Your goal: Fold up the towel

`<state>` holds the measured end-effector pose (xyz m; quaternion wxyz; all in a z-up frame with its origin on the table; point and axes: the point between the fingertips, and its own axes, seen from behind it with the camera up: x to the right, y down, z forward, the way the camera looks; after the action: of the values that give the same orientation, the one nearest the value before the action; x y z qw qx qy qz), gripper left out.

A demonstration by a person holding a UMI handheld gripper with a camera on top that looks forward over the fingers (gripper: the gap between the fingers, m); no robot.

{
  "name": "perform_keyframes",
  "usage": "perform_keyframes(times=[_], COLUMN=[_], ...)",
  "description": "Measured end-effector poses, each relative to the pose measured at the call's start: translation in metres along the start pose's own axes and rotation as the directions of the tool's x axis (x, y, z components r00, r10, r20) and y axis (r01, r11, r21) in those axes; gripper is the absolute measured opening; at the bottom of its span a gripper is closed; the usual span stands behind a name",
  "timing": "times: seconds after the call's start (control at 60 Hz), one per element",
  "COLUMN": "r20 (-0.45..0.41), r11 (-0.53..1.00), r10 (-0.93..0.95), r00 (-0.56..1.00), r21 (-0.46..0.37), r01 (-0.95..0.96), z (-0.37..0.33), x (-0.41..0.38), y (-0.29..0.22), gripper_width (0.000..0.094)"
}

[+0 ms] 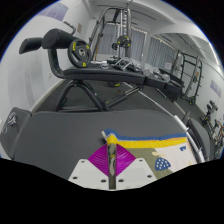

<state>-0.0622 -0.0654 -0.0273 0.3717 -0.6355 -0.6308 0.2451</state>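
The towel [150,141] has yellow and blue stripes and a pale dotted part. It lies on a dark grey surface [60,125] just ahead of and to the right of my fingers. My gripper [111,160] is shut, its magenta pads [97,160] pressed on a thin raised fold of the towel's edge that runs up between them. The rest of the towel spreads away to the right, partly hidden behind the right finger.
This is a gym room. A black exercise machine with a padded seat [62,55] stands beyond the surface on the left. A tall rack [120,35] stands at the back and another dark frame [187,75] at the right.
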Motion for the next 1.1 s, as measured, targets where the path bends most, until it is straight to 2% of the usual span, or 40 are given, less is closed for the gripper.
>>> perform_keyframes(times=[0.083,0.183,0.333,0.467,0.567,0.683,0.817,0.917,1.0,1.033,1.067,1.1], r20=[0.014,0.082,0.134,0.154,0.121,0.046,-0.033,-0.048,-0.056,-0.057,-0.062,-0.086], r11=[1.0,0.997,0.991,0.982,0.983,0.99,0.997,0.999,1.0,1.0,1.0,1.0], r10=[0.016,0.066,0.132,0.175,0.159,0.111,0.072,0.045,0.019,0.009,0.009,0.01], r00=[1.0,0.994,0.982,0.972,0.98,0.993,0.997,0.998,0.998,0.998,0.998,0.996], r21=[-0.014,-0.043,0.001,0.045,0.072,0.079,0.028,-0.018,-0.012,-0.009,-0.005,-0.002], r01=[-0.016,-0.063,-0.133,-0.184,-0.168,-0.115,-0.071,-0.046,-0.019,-0.01,-0.009,-0.01], z=[-0.001,-0.012,-0.049,-0.073,-0.074,-0.057,-0.027,-0.01,-0.006,-0.006,-0.006,-0.007], x=[-0.002,-0.008,0.018,0.071,0.124,0.189,0.241,0.257,0.265,0.266,0.267,0.274], y=[-0.001,-0.007,-0.046,-0.078,-0.086,-0.067,-0.02,0.015,0.023,0.024,0.023,0.021], gripper_width=[0.0041,0.0038,0.0039,0.0038,0.0038,0.004,0.0046,0.0051,0.0062,0.0089,0.016,0.0452])
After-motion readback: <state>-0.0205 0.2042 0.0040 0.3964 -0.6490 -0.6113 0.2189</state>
